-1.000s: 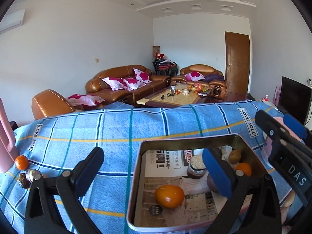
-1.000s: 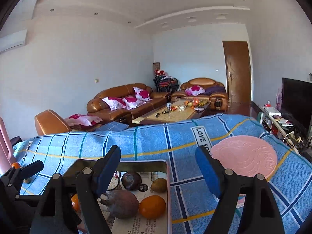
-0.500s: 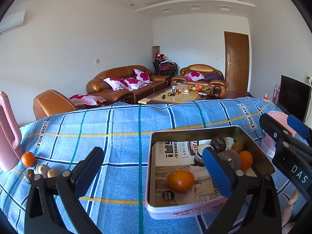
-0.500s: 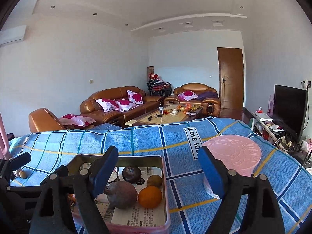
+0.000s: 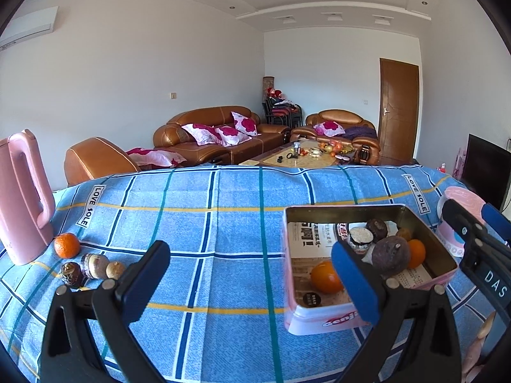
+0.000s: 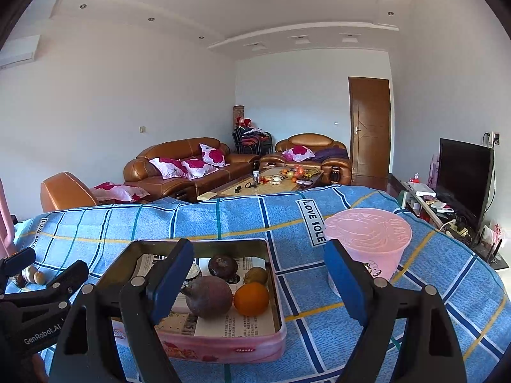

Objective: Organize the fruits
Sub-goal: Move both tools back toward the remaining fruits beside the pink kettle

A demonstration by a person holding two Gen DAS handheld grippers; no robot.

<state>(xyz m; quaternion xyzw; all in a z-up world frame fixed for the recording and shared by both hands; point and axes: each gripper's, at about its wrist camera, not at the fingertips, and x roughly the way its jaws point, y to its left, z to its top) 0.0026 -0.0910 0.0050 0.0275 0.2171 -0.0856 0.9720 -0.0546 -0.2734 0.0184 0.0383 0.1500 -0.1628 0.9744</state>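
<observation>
Living room behind: brown leather sofas, coffee table, wooden door. Up front, blue checked cloth (image 5: 223, 223) spread over the work surface. Pink metal tin (image 6: 223, 348) lined with printed paper, already holding an orange (image 6: 251, 298), a dark purple passion fruit (image 6: 209, 296), a second dark round fruit, a small brownish one, and another orange (image 5: 324, 277) nearer the left side. Still loose on the cloth, well apart from the tin and just beside the pink jug (image 5: 24, 198): a tangerine (image 5: 66, 245) and three small brown fruits (image 5: 92, 268).

Left gripper (image 5: 249, 282) spread wide, nothing between the pads. Right gripper (image 6: 258, 282) likewise released, jaws just opened a little wider, empty, poised above the tin.

Judged step: between placements, heading for the leftover cluster. Next move likely: swing the left gripper toward the jug, drop low, straddle one fruit without nudging its neighbours, close gently since round fruit rolls.
</observation>
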